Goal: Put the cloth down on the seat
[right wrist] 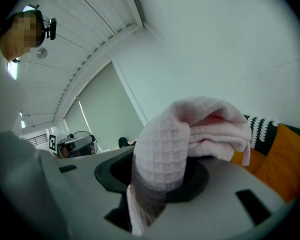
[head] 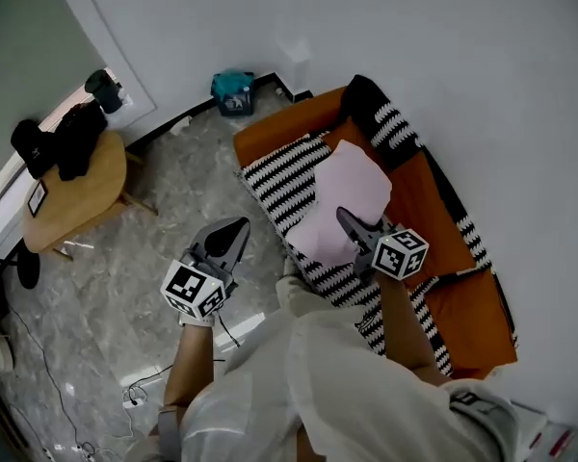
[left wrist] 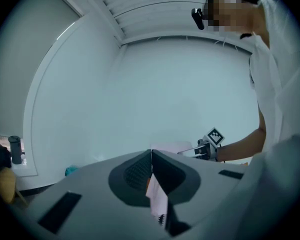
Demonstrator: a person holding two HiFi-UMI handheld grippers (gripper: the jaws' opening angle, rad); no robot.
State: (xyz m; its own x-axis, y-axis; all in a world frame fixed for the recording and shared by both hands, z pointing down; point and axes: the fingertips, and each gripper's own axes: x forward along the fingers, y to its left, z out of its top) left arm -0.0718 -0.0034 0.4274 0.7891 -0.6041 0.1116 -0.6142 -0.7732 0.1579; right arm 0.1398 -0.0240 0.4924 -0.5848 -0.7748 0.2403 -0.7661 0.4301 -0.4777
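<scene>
Right claw point(head: 346, 218) pinches cloth point(right wrist: 190, 129), left claw point(left wrist: 151, 158) closed

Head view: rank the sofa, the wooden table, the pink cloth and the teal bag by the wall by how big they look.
1. sofa
2-3. table and cloth: about alike; the cloth hangs nearer the camera, so I won't rank them.
4. teal bag
</scene>
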